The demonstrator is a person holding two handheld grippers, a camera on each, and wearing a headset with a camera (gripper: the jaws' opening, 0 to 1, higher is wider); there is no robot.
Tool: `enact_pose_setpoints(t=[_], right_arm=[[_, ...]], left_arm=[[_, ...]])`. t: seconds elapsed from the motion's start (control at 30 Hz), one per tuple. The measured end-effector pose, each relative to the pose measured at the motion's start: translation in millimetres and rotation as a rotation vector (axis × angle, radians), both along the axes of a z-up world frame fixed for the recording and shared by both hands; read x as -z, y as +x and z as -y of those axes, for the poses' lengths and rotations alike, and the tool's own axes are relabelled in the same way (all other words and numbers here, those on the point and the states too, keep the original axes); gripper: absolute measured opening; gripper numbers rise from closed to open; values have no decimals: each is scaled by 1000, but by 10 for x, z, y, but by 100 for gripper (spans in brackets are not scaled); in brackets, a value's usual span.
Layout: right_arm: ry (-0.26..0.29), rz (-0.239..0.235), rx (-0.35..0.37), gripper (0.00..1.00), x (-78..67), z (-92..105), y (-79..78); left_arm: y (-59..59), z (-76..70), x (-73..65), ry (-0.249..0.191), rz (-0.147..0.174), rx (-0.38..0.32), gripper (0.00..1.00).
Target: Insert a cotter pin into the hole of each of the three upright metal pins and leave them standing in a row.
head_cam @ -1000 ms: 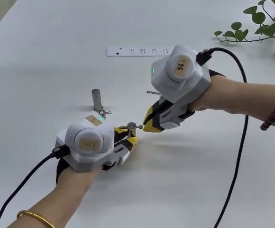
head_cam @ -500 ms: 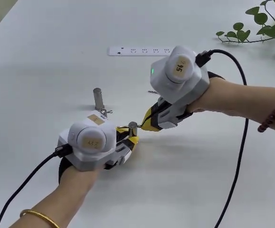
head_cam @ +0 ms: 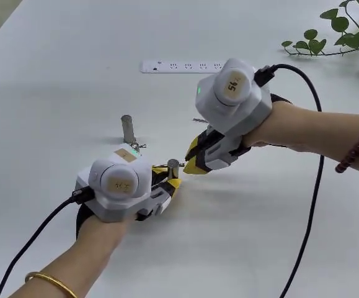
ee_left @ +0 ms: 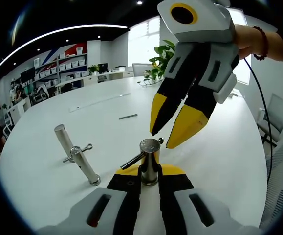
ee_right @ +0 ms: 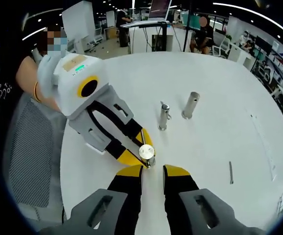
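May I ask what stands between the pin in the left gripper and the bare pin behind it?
Another upright pin, with a cotter pin through it, stands between them, as the right gripper view shows.

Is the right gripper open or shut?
Open: the right gripper has its yellow jaws apart beside the metal pin in the left gripper.

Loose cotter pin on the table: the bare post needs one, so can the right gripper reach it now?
Likely yes: the right gripper is open, and the cotter pin lies alone on the table to its side, with nothing between.
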State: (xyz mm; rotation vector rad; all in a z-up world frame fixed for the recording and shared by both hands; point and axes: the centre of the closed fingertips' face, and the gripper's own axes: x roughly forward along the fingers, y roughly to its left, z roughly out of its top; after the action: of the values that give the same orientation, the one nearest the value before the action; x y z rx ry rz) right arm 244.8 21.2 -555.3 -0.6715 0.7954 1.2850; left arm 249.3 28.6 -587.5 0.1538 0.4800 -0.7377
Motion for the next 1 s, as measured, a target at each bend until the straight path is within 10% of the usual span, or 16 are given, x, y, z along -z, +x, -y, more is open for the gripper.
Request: enact_pose_setpoints(t=[0.43,1.0], right_arm=[[81,-46,54,21,-66,-122,-57],[98,-42,52,17,68,-269,-55]], left_arm=[[-46,-95,12,12,-18,10,14],[-131,-295,-154,61,43,37,9]])
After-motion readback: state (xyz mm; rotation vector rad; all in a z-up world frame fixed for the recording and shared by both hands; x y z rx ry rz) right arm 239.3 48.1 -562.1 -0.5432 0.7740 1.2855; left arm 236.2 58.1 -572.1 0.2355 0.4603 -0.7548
